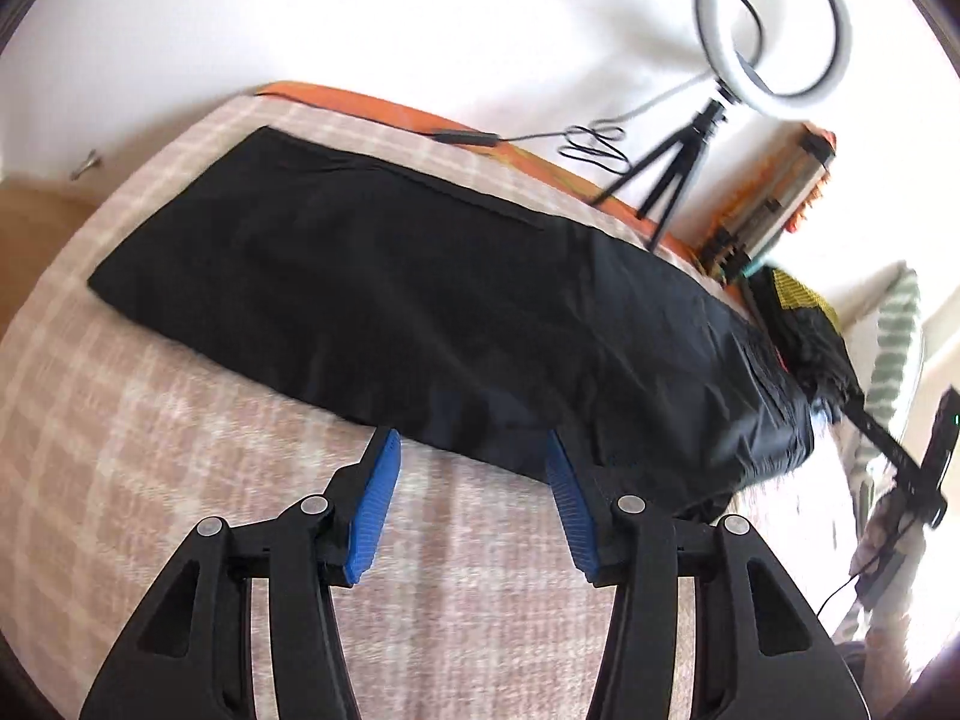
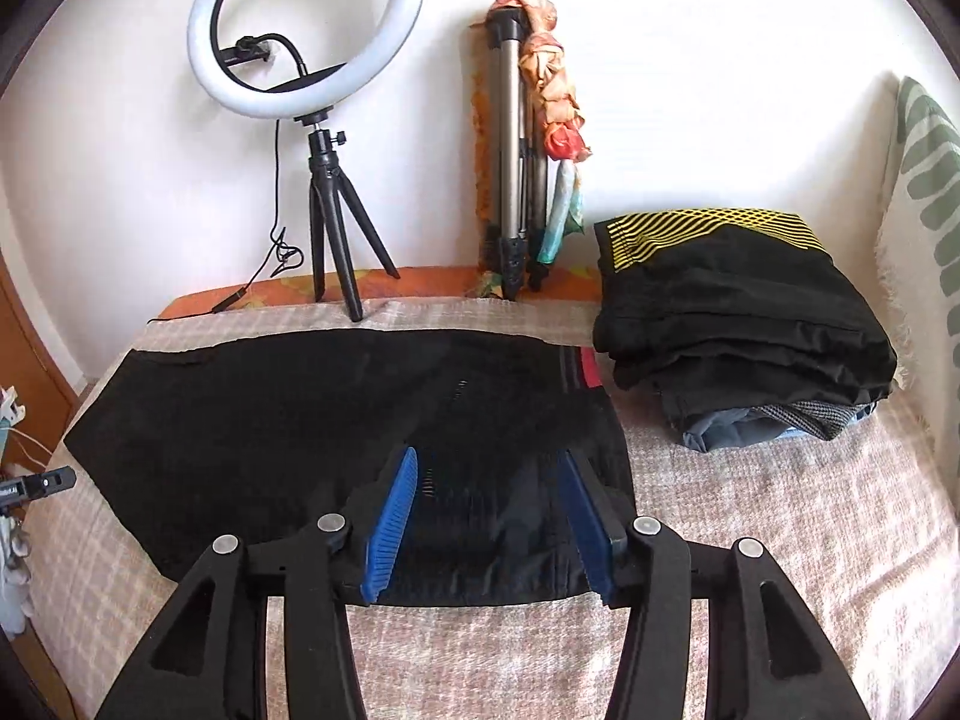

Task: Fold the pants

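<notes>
Black pants [image 1: 420,300] lie flat on the beige checked bedspread [image 1: 150,450], folded lengthwise into one long strip. In the right wrist view the pants [image 2: 300,420] stretch from left to centre, with the waist end at the right. My left gripper [image 1: 471,444] is open and empty, just above the near edge of the pants. My right gripper [image 2: 489,462] is open and empty, hovering over the waist end, blue pads either side of the cloth.
A ring light on a small tripod [image 2: 324,120] and a folded tripod with a scarf [image 2: 522,150] stand at the wall. A stack of folded dark clothes [image 2: 738,324] sits at the right, beside a patterned pillow [image 2: 924,192].
</notes>
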{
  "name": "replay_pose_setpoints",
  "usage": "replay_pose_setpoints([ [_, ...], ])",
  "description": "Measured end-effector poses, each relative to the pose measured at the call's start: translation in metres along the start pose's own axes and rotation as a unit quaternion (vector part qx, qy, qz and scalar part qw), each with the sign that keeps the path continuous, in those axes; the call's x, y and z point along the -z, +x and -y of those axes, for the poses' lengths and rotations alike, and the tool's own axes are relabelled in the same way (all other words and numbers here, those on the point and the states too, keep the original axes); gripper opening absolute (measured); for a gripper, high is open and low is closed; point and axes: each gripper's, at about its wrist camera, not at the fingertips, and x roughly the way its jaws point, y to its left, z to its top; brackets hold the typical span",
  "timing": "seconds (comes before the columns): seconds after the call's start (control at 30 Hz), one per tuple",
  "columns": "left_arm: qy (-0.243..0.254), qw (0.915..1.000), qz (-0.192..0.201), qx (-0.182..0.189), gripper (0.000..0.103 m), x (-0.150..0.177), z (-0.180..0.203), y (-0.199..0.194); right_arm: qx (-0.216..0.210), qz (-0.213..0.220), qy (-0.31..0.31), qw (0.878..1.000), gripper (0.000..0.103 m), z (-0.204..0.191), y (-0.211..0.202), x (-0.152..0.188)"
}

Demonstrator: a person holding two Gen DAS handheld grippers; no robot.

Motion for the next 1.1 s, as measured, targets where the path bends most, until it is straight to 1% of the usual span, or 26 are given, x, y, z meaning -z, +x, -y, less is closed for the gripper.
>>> replay_pose_setpoints([
  [0.07, -0.061, 0.998, 0.016, -0.012, 0.049, -0.005, -0.036, -0.009, -0.013, 0.009, -0.017, 1.0, 0.053, -0.015, -0.006, -0.001],
  [0.17, -0.117, 0.9921, 0.036, -0.03, 0.049, -0.012, -0.073, -0.017, -0.038, 0.011, -0.03, 0.999, 0.055, -0.03, -0.011, 0.0],
  [0.33, -0.185, 0.9809, 0.056, -0.02, 0.049, -0.026, -0.107, -0.012, -0.048, 0.009, -0.045, 0.998, 0.055, -0.043, -0.01, 0.003],
  [0.47, -0.245, 0.9675, 0.062, -0.01, 0.049, -0.028, -0.135, 0.001, -0.05, 0.011, -0.045, 0.998, 0.055, -0.042, -0.013, 0.004],
  [0.53, -0.257, 0.9631, 0.079, 0.0, 0.049, -0.03, -0.14, 0.004, -0.051, 0.01, -0.042, 0.998, 0.055, -0.041, -0.012, 0.004],
  [0.63, -0.263, 0.9606, 0.09, 0.001, 0.049, -0.04, -0.143, 0.008, -0.051, 0.008, -0.039, 0.998, 0.055, -0.038, -0.012, 0.003],
  [0.73, -0.271, 0.9572, 0.102, 0.004, 0.049, -0.05, -0.147, 0.012, -0.063, 0.003, -0.031, 0.998, 0.055, -0.037, -0.01, 0.003],
  [0.8, -0.267, 0.9576, 0.109, 0.001, 0.049, -0.058, -0.148, 0.016, -0.071, -0.001, -0.032, 0.997, 0.055, -0.04, -0.009, 0.002],
  [0.87, -0.247, 0.962, 0.115, -0.018, 0.048, -0.068, -0.147, 0.02, -0.079, -0.005, -0.039, 0.996, 0.055, -0.045, -0.008, 0.002],
  [0.9, -0.243, 0.9626, 0.117, -0.024, 0.045, -0.071, -0.148, 0.021, -0.083, -0.006, -0.046, 0.995, 0.055, -0.049, -0.009, 0.002],
  [0.93, -0.247, 0.9613, 0.119, -0.026, 0.038, -0.073, -0.15, 0.022, -0.087, -0.007, -0.051, 0.995, 0.055, -0.052, -0.009, 0.002],
  [0.97, -0.254, 0.9593, 0.12, -0.025, 0.027, -0.074, -0.154, 0.023, -0.092, -0.009, -0.055, 0.994, 0.055, -0.056, -0.009, 0.002],
  [1.0, -0.261, 0.9575, 0.119, -0.028, 0.009, -0.074, -0.157, 0.024, -0.097, -0.011, -0.058, 0.994, 0.055, -0.059, -0.009, 0.002],
  [1.07, -0.256, 0.9585, 0.122, -0.027, 0.009, -0.073, -0.157, 0.025, -0.107, -0.017, -0.062, 0.992, 0.055, -0.065, -0.007, 0.001],
  [1.1, -0.241, 0.962, 0.125, -0.029, 0.007, -0.072, -0.153, 0.024, -0.111, -0.02, -0.064, 0.992, 0.055, -0.068, -0.006, 0.0],
])
